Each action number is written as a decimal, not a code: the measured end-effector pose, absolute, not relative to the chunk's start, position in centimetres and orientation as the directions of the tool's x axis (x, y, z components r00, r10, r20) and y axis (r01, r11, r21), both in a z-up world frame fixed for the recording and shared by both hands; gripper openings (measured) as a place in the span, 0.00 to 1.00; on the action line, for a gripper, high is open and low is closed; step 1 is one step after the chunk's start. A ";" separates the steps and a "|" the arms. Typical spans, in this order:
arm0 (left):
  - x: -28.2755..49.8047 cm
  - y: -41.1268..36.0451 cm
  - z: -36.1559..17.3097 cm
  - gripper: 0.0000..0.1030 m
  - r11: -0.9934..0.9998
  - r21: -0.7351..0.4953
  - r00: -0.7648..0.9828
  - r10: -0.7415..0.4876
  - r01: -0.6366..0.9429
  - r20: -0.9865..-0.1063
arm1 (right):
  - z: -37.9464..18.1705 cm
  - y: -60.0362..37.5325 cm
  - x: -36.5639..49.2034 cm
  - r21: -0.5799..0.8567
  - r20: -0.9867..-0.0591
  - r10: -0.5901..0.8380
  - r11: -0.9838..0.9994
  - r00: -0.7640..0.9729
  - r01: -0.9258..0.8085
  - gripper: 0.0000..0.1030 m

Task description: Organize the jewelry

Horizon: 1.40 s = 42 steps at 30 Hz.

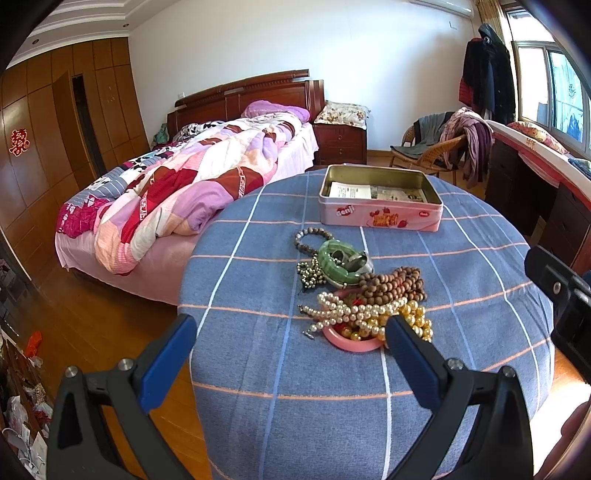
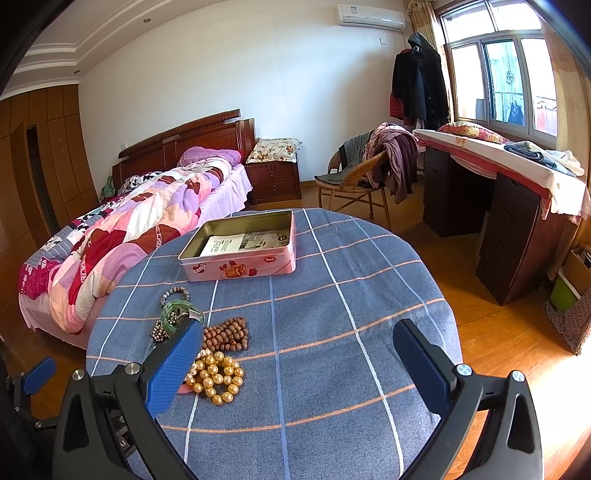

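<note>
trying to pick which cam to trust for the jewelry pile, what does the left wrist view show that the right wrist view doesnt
Only the left wrist view shows the white pearl strand lying over the pink bangle, and the whole green bangle.

Only the right wrist view shows the air conditioner whole, and more bare tablecloth right of the pile; its own finger covers part of the pile.

Both show the open pink tin with papers inside, the brown wooden beads, the gold pearl beads, and the bed.

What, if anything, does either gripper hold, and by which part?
Nothing is held. The left gripper and right gripper both stand open above the tablecloth.
</note>
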<state>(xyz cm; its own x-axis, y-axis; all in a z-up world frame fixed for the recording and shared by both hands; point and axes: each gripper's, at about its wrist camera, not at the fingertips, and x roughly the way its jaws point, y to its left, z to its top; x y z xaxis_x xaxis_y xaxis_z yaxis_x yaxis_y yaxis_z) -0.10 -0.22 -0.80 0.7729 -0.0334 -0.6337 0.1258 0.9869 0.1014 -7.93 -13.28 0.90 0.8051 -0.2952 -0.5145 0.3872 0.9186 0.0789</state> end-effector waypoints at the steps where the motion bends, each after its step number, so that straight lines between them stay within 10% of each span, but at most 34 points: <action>1: -0.1 -0.3 -0.8 1.00 0.987 0.101 0.772 -0.035 0.127 -0.634 | 0.9 -13.2 -7.9 0.080 -0.516 -0.295 0.918 0.804 0.388 0.99; 21: 1.6 -0.5 -3.4 0.99 0.973 0.083 0.736 -0.104 0.214 -0.669 | -1.7 -15.0 -5.6 0.073 -0.570 -0.285 0.917 0.771 0.393 0.99; 28: 3.6 1.0 -4.9 0.71 0.966 -0.077 0.640 -0.222 0.247 -0.736 | -3.0 -16.7 -4.7 0.094 -0.599 -0.271 0.911 0.753 0.403 0.99; 42: 7.1 -1.6 -6.3 0.77 0.934 -0.223 0.502 -0.341 0.280 -0.795 | -4.6 -19.0 -3.5 0.132 -0.657 -0.256 0.887 0.709 0.442 0.99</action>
<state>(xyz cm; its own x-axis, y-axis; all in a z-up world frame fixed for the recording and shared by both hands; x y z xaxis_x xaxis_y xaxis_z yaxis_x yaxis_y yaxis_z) 7.15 -1.63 -6.30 0.5023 -0.3406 -0.7948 0.2800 0.9337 -0.2232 -3.49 -19.02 -4.57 0.7093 -0.2556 -0.6569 0.4421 0.8872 0.1321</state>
